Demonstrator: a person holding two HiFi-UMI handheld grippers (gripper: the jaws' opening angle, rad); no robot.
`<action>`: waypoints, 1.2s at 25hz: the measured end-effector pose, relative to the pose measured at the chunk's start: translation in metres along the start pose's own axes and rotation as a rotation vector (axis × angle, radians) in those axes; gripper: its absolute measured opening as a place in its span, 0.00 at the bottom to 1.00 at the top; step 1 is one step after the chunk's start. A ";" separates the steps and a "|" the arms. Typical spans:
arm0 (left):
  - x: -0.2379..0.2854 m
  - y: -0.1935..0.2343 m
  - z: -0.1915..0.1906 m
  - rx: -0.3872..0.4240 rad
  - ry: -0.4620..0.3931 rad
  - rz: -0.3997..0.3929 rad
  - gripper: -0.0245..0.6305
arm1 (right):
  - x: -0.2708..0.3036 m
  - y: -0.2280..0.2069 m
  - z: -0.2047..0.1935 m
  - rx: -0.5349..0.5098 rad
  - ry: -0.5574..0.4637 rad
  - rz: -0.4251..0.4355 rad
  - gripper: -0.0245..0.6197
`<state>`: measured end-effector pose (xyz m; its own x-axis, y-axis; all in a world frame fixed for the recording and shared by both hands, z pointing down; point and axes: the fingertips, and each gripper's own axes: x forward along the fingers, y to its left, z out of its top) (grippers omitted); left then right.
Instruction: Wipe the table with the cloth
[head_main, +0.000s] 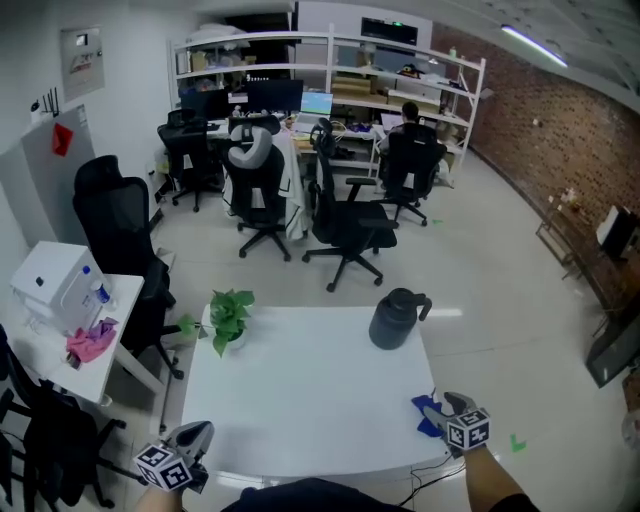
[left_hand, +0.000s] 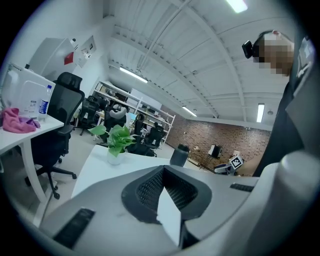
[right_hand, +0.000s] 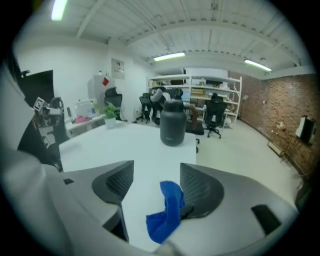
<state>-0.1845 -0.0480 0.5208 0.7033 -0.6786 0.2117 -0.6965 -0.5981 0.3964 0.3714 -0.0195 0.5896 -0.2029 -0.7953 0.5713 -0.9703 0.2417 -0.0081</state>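
Left claw (head_main: 193, 436) sits at 7 o'clock in the head view, jaws closed together, tips aimed toward 1 o'clock. Right claw (head_main: 447, 407) sits at 5 o'clock, jaws spread wide, tips toward 11 o'clock. The right forearm (head_main: 495, 487) extends behind it.

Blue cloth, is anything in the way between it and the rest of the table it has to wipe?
Only along the far edge: a dark jug stands beyond the blue cloth, and a potted plant at the far left. Nothing visible lies on the stretch of white table between.
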 end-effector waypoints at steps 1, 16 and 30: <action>-0.002 0.002 0.004 0.006 -0.011 0.000 0.04 | -0.013 0.010 0.017 0.008 -0.057 0.029 0.48; -0.032 0.004 0.015 0.031 -0.084 0.013 0.04 | -0.057 0.116 0.069 0.301 -0.457 0.344 0.04; -0.039 -0.001 0.009 0.022 -0.087 0.017 0.04 | -0.055 0.128 0.054 0.259 -0.401 0.363 0.04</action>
<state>-0.2123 -0.0250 0.5039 0.6767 -0.7229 0.1393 -0.7120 -0.5946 0.3735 0.2512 0.0249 0.5133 -0.5128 -0.8468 0.1409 -0.8198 0.4344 -0.3732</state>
